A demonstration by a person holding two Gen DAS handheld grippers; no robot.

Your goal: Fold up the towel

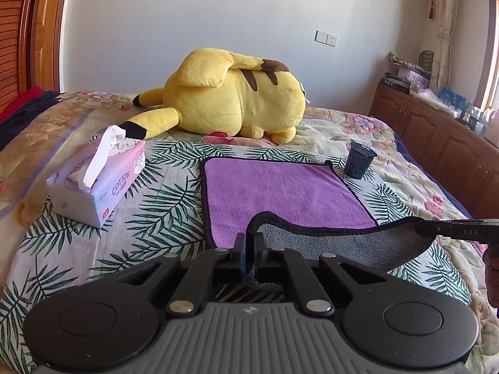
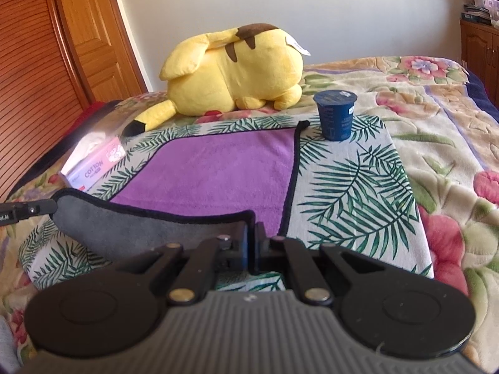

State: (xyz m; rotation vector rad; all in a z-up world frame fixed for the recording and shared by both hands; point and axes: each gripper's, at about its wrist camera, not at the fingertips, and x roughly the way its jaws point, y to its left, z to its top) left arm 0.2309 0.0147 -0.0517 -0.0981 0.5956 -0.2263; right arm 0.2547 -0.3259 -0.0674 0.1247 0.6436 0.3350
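Note:
A purple towel (image 1: 280, 190) with a black hem and grey underside lies on the palm-leaf cloth (image 1: 162, 199) on the bed. Its near edge is lifted, showing the grey side (image 1: 336, 243). My left gripper (image 1: 249, 243) is shut on the near left corner. My right gripper (image 2: 252, 233) is shut on the near right corner of the towel (image 2: 218, 168); it also shows at the right of the left wrist view (image 1: 424, 229). The left gripper's tip shows at the left of the right wrist view (image 2: 53, 207). The far half of the towel lies flat.
A yellow plush toy (image 1: 237, 99) lies beyond the towel. A tissue pack (image 1: 99, 174) sits to the left and a dark blue cup (image 1: 360, 159) stands at the towel's far right corner. Wooden cabinets (image 1: 436, 131) line the right wall.

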